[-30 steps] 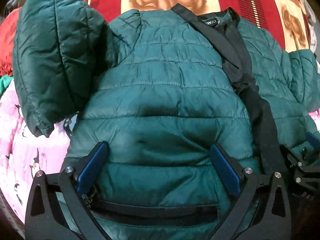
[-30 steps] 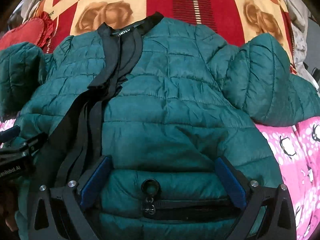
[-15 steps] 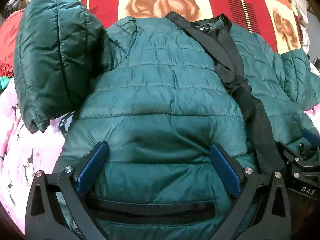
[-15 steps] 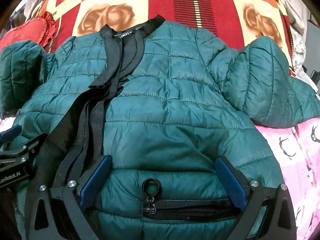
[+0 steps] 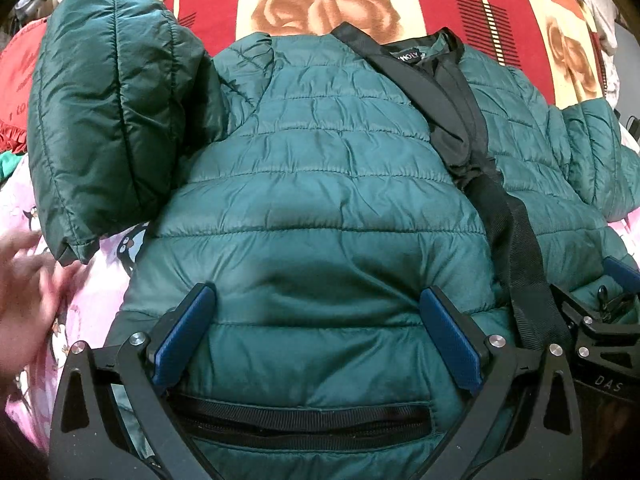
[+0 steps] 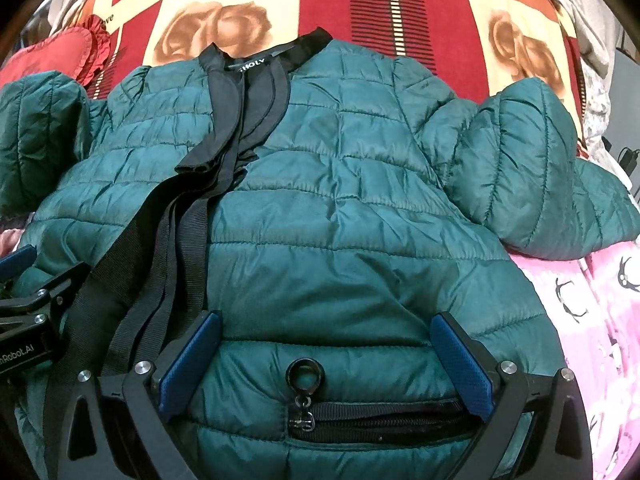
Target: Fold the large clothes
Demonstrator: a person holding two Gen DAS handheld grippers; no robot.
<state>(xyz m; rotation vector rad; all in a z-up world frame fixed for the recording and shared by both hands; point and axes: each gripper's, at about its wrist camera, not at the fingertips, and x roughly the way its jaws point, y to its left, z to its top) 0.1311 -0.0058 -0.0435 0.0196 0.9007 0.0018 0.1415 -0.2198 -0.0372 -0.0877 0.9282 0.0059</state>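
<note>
Bed surface: rose-patterned blanket (image 6: pixel 224 28). Quilted teal jacket (image 5: pixel 320 184) lies flat on it, front up, black placket, sleeves folded inward. Left gripper (image 5: pixel 318 328) and right gripper (image 6: pixel 326 354) both spread wide over the hem.

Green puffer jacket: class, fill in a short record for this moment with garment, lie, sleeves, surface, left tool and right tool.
garment: green puffer jacket, front up
lie: spread flat, collar away from the cameras, hem nearest
sleeves: left sleeve and right sleeve both out to the sides, not folded in
surface: rose-patterned blanket beyond the collar
left tool: left hand-held gripper open over the hem
right tool: right hand-held gripper open at the zip pocket
</note>
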